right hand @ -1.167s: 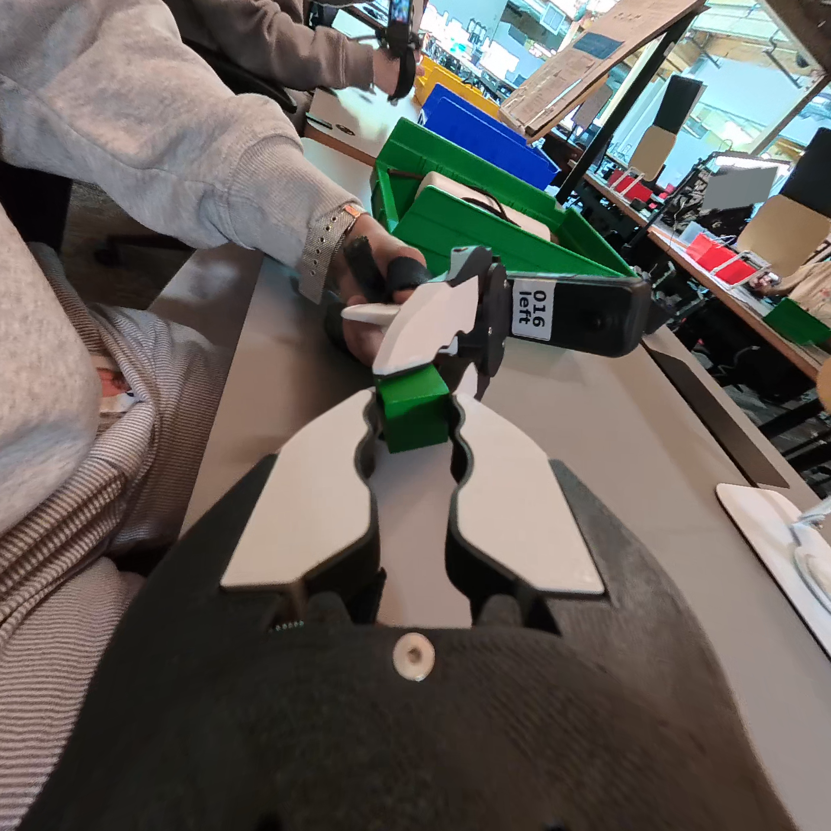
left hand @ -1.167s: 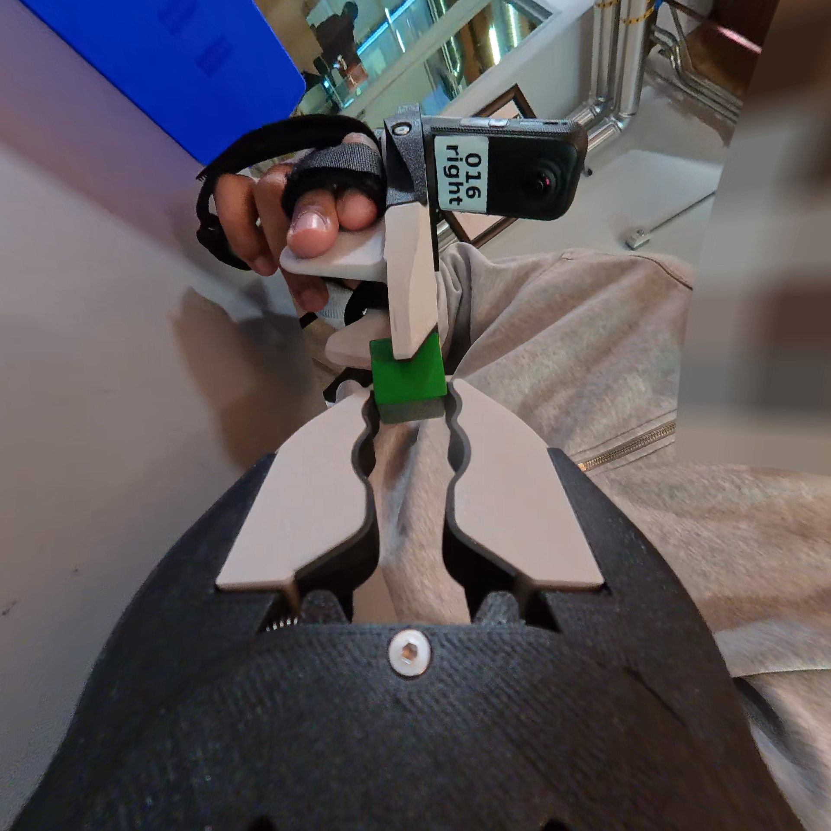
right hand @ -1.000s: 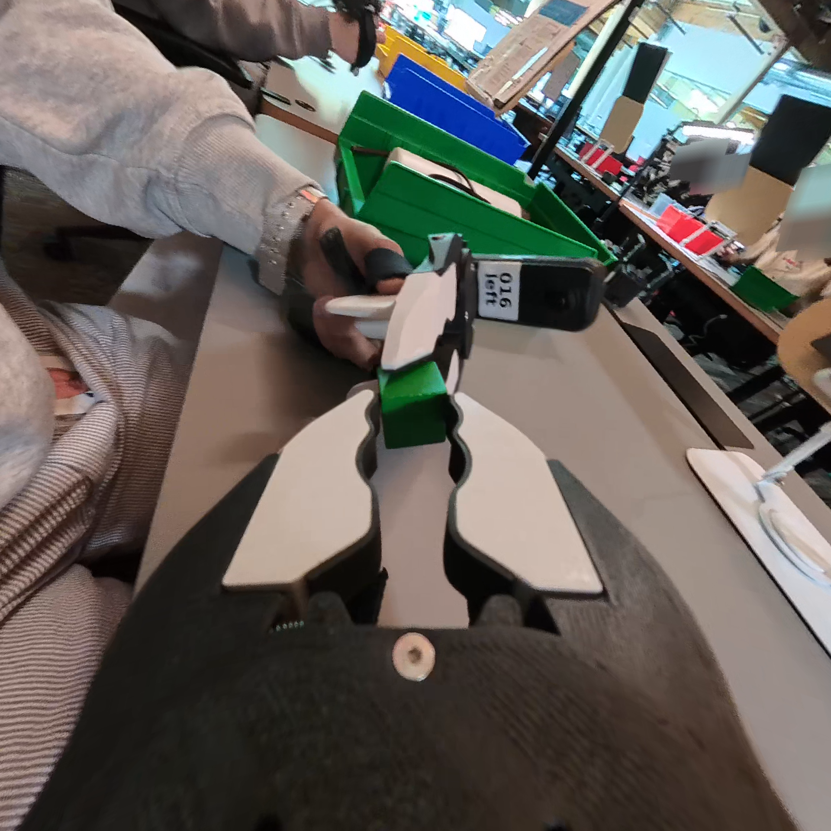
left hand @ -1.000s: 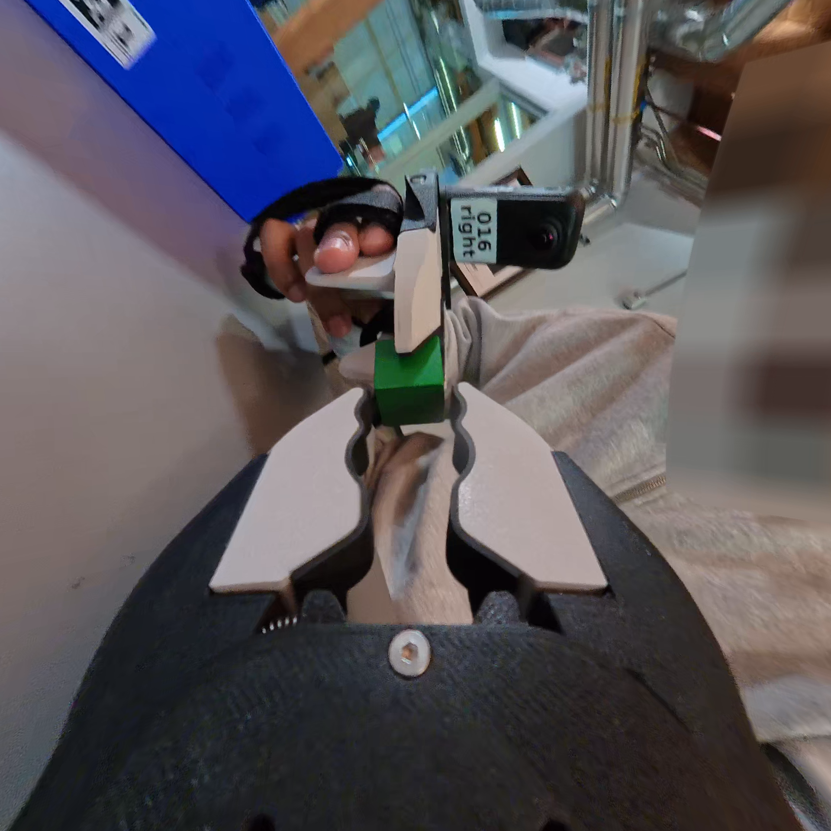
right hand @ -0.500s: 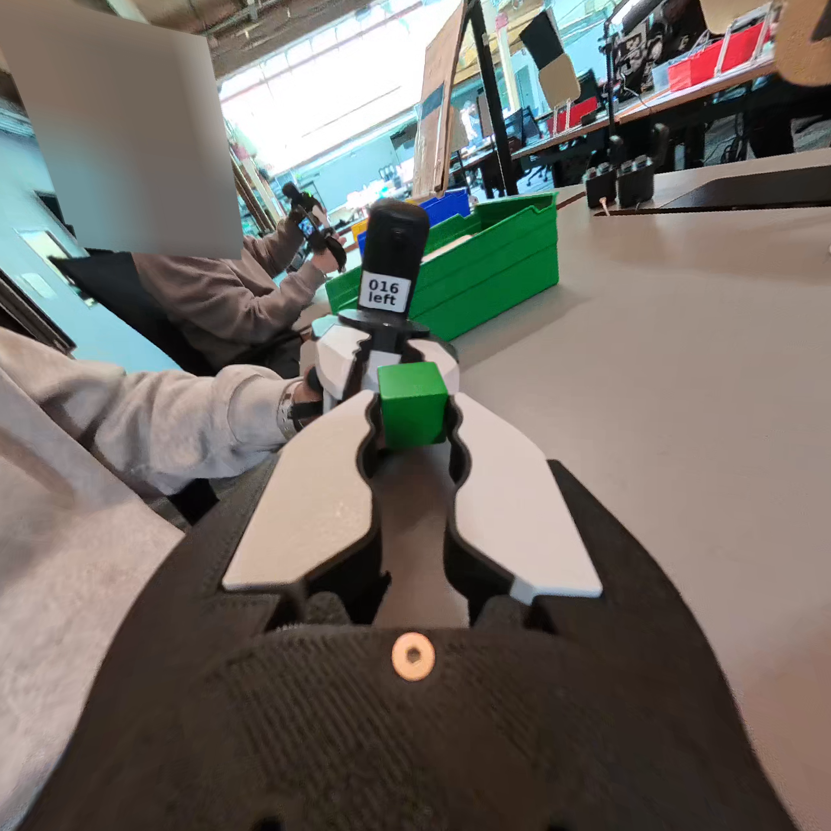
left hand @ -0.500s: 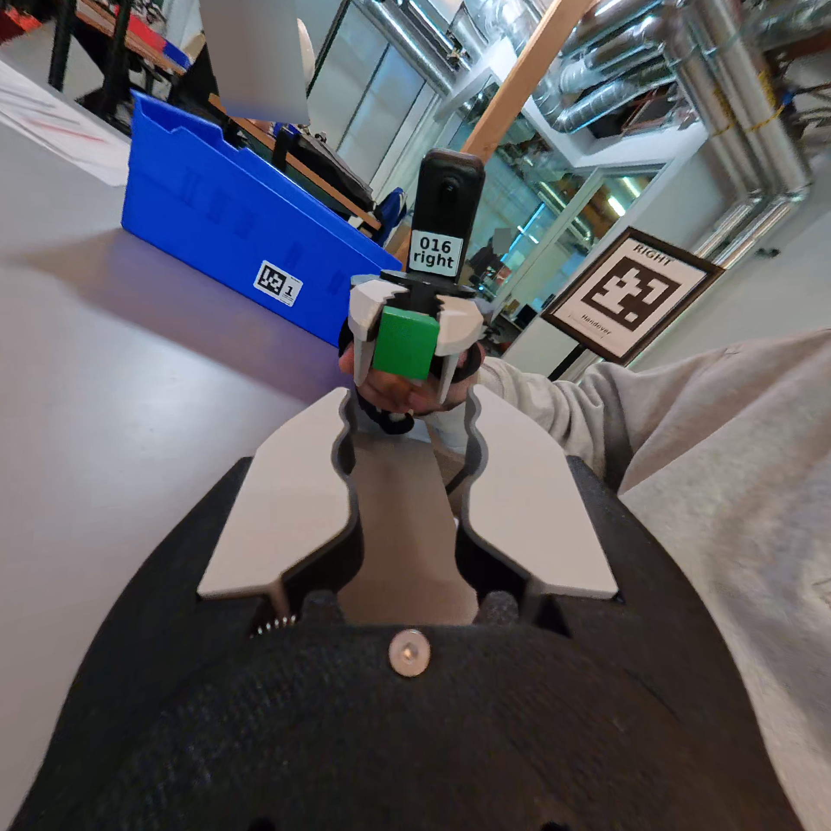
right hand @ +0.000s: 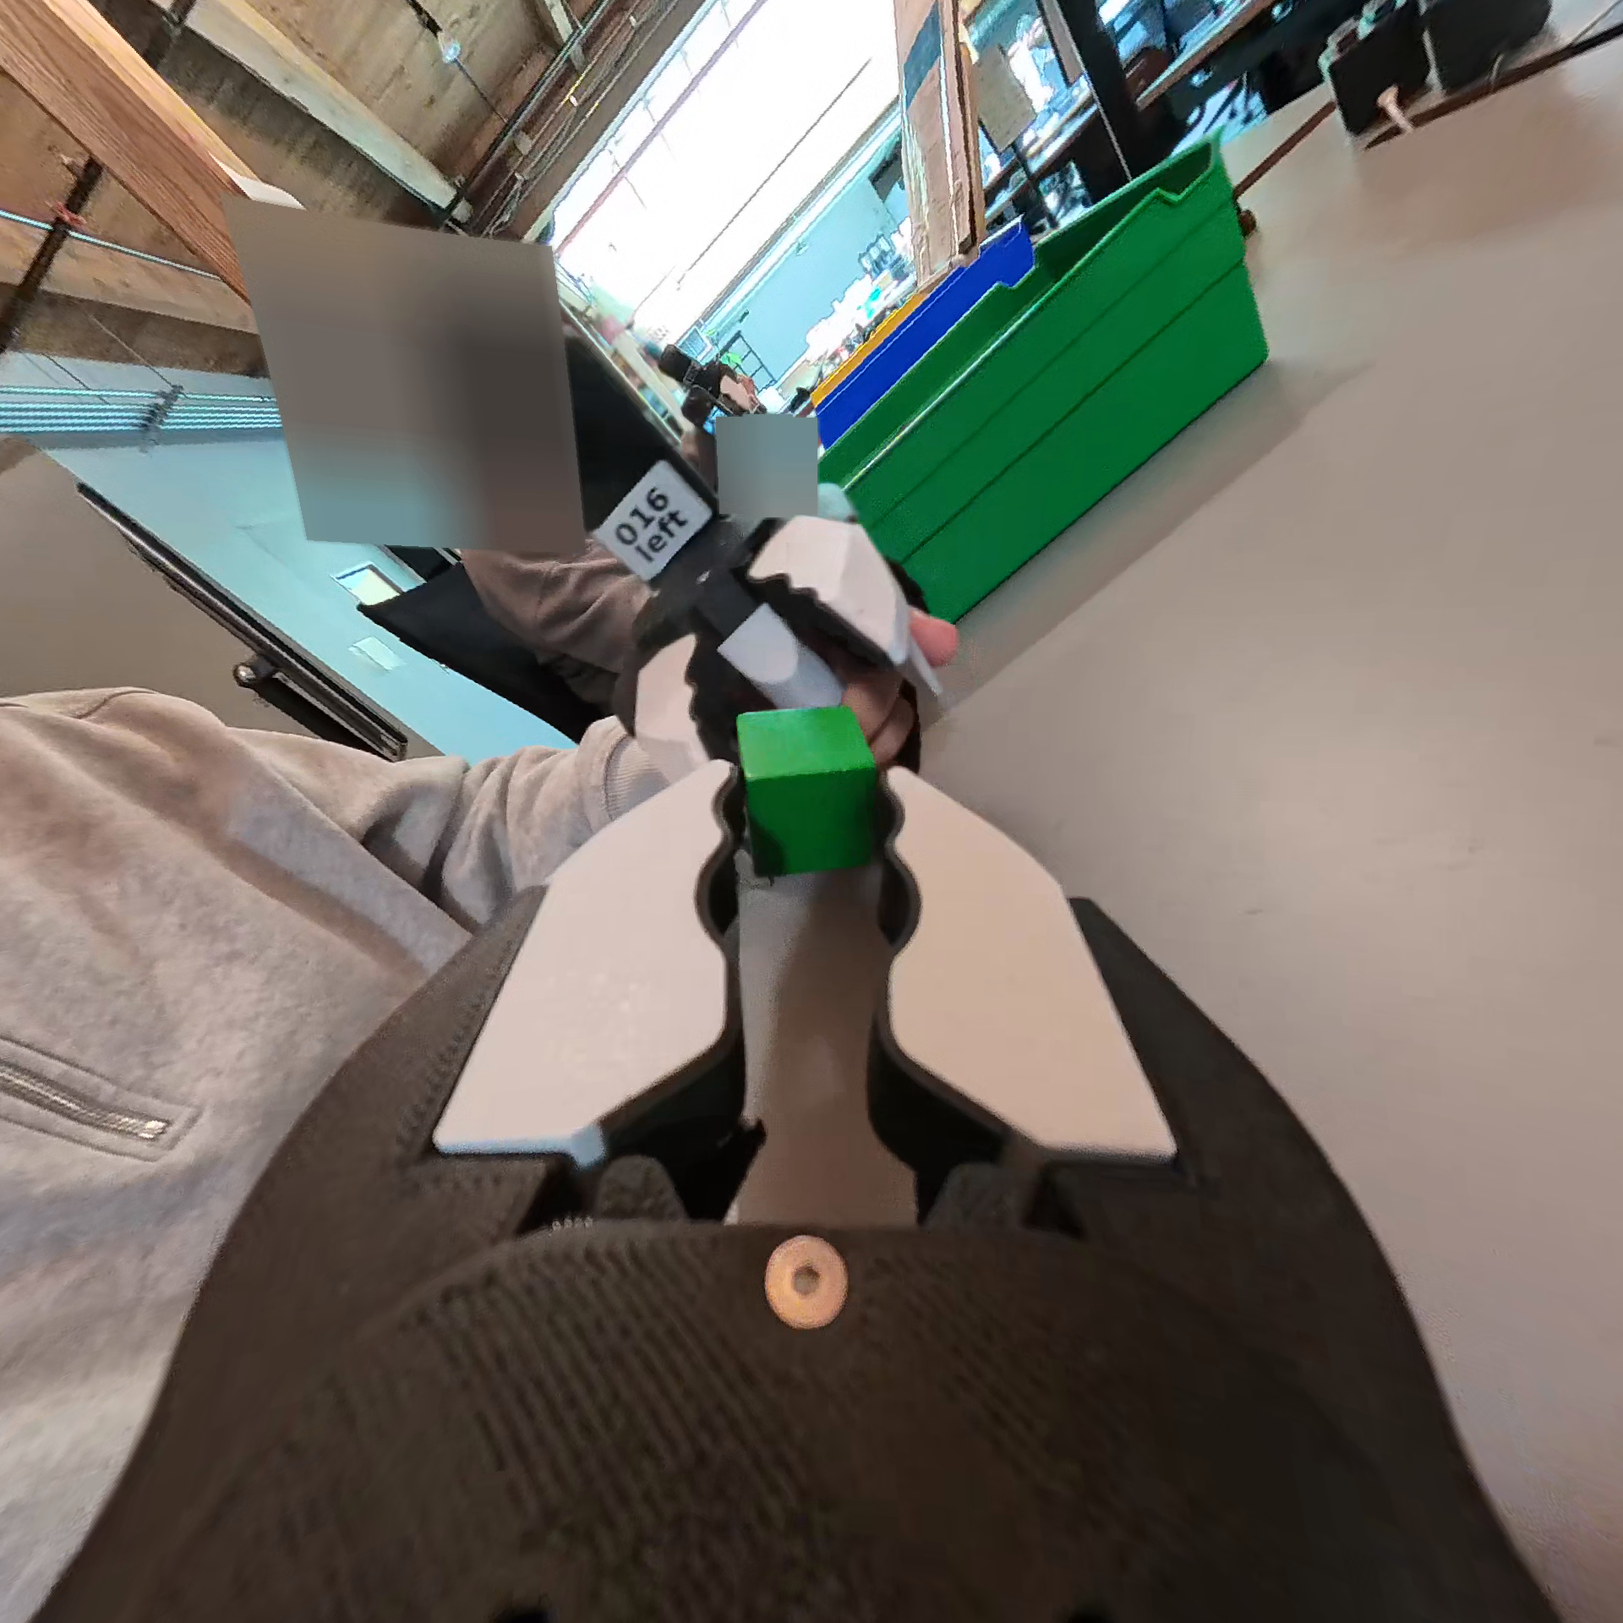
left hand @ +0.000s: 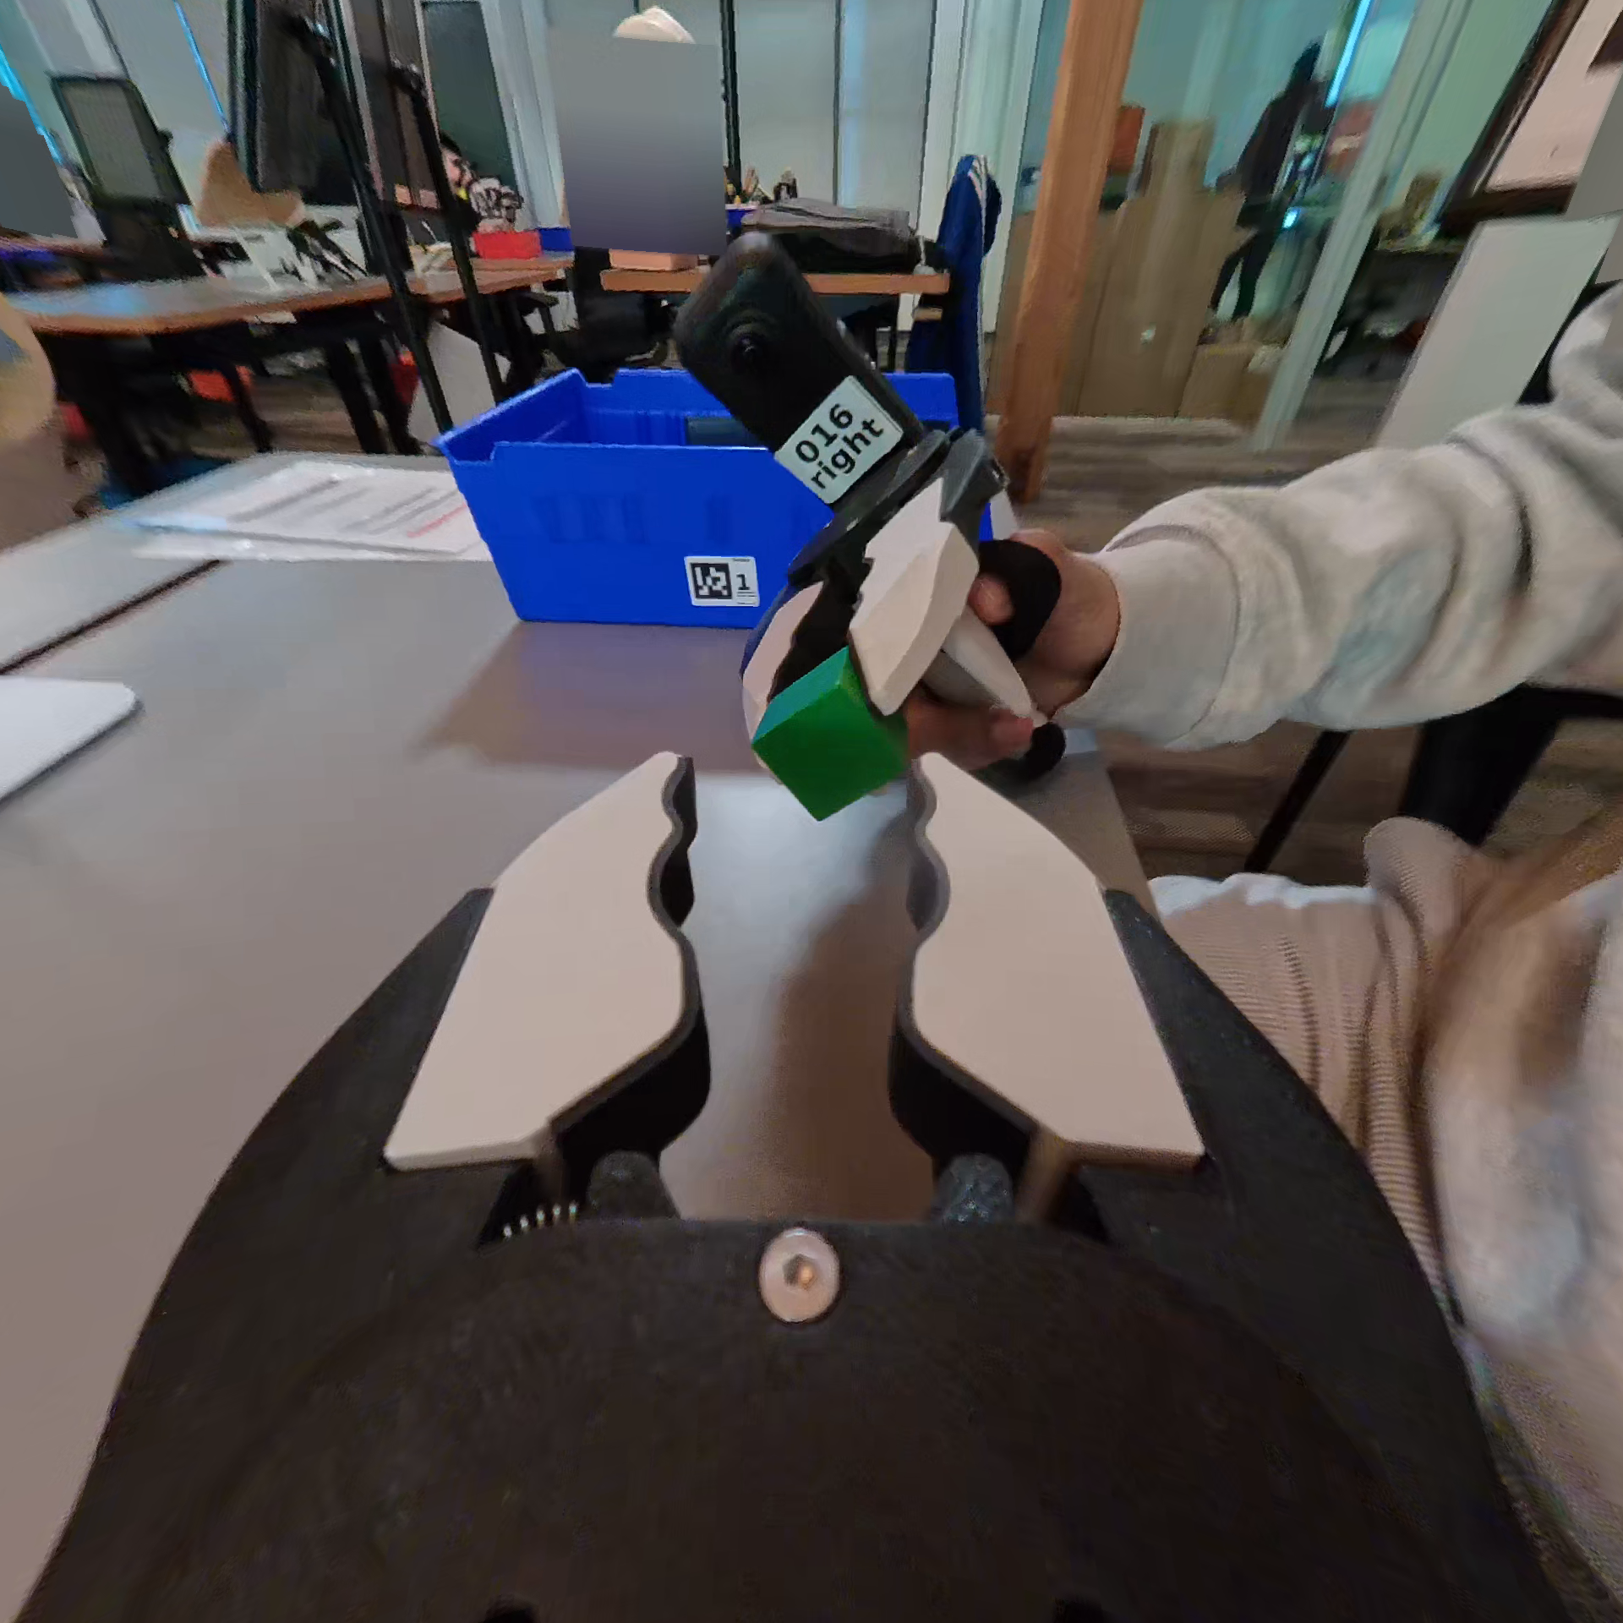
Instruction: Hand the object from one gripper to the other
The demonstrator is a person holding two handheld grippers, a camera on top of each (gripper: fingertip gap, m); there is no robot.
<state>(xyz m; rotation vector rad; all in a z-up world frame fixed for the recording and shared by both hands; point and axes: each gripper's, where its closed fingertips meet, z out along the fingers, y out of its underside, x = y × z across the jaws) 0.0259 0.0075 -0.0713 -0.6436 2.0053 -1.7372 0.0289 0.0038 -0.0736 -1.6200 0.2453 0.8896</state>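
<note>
A green cube (right hand: 808,790) sits clamped between the tips of my right gripper (right hand: 808,782), held in the air above the grey table (right hand: 1317,790). My left gripper (left hand: 799,773) is open and empty, and its tips are just short of the cube (left hand: 830,746). In the left wrist view the right gripper (left hand: 821,703) comes in from the upper right, tilted, with the cube in its fingers. In the right wrist view the left gripper (right hand: 764,650) shows just behind the cube with its jaws spread.
A blue bin (left hand: 632,527) stands on the table (left hand: 263,790) behind the grippers, with papers (left hand: 334,518) and a white pad (left hand: 44,720) to the left. A green bin (right hand: 1054,457) stands at the table's far side. A grey sleeve (left hand: 1317,571) reaches in from the right.
Both grippers held the cube at first. The left gripper has opened and drawn back from it. The right gripper keeps the cube, and both have swung round.
</note>
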